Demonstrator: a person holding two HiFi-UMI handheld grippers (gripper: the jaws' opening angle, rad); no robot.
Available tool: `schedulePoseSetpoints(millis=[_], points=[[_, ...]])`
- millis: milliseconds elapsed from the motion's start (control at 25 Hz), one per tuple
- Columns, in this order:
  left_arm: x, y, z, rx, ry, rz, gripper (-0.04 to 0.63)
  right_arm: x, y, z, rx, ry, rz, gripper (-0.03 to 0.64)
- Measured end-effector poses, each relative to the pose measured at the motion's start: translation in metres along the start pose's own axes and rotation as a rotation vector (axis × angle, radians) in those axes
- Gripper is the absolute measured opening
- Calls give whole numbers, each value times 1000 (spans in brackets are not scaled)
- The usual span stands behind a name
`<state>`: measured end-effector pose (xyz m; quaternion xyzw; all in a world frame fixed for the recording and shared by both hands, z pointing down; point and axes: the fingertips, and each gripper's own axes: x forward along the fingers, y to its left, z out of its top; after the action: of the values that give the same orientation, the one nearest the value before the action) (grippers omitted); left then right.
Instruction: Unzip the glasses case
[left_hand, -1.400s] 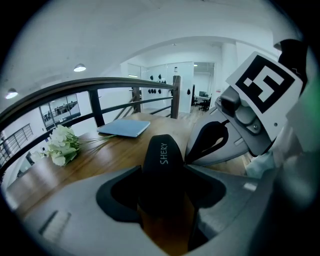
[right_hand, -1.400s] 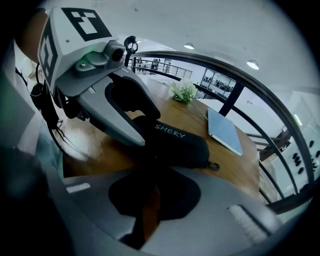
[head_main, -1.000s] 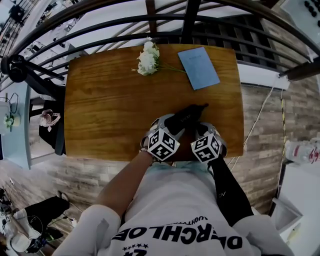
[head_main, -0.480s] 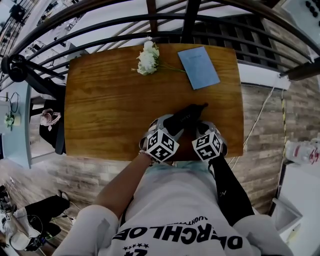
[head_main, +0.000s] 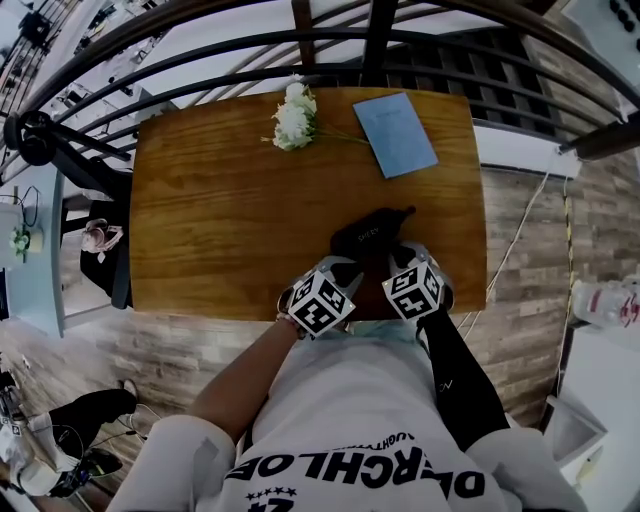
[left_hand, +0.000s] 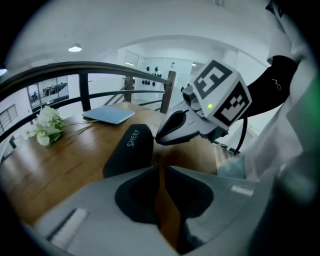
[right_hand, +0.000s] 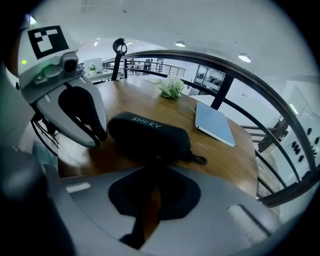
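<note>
A black zipped glasses case (head_main: 368, 237) lies near the front edge of the wooden table (head_main: 220, 210). In the right gripper view the case (right_hand: 150, 135) fills the middle, with a loop at its right end. My right gripper (right_hand: 157, 164) is shut, its tips pinching the small zipper pull on the case's near seam. My left gripper (head_main: 345, 266) sits just short of the case's near left end, apart from it. The left gripper view shows the left gripper's jaws (left_hand: 161, 169) shut with nothing between them, the case (left_hand: 129, 150) ahead of them and the right gripper (left_hand: 159, 138) at the seam.
A bunch of white flowers (head_main: 295, 118) and a blue booklet (head_main: 396, 135) lie at the table's far side. A dark metal railing (head_main: 300, 50) curves behind the table. The table's front edge runs right under both grippers, against the person's body.
My left gripper has drawn back from the case toward the person and turned a little. The right gripper and the case have stayed where they were.
</note>
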<state>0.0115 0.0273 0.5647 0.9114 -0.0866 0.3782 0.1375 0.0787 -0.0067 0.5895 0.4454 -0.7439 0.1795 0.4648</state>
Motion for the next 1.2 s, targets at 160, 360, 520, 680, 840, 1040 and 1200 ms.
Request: schedulePoseSetpoints(millis=[160, 360, 520, 680, 840, 1040, 1200], points=[[-7, 25, -8, -42, 10, 76, 40, 0, 8, -2, -12, 1, 26, 31], [-20, 55, -17, -104, 8, 170, 40, 1, 32, 4, -64, -6, 72, 31], [-26, 62, -24, -124, 30, 196, 38, 4, 48, 4, -86, 2, 96, 31], [-32, 54, -9, -54, 8, 199, 46, 5, 46, 1, -73, 2, 97, 31], [-27, 55, 21, 85, -11, 220, 87, 7, 46, -1, -60, 2, 102, 31], [-5, 57, 32, 216, 49, 174, 168, 9, 47, -1, -56, -1, 107, 31], [-1, 56, 30, 198, 38, 130, 175, 10, 47, -1, -55, -2, 110, 31]])
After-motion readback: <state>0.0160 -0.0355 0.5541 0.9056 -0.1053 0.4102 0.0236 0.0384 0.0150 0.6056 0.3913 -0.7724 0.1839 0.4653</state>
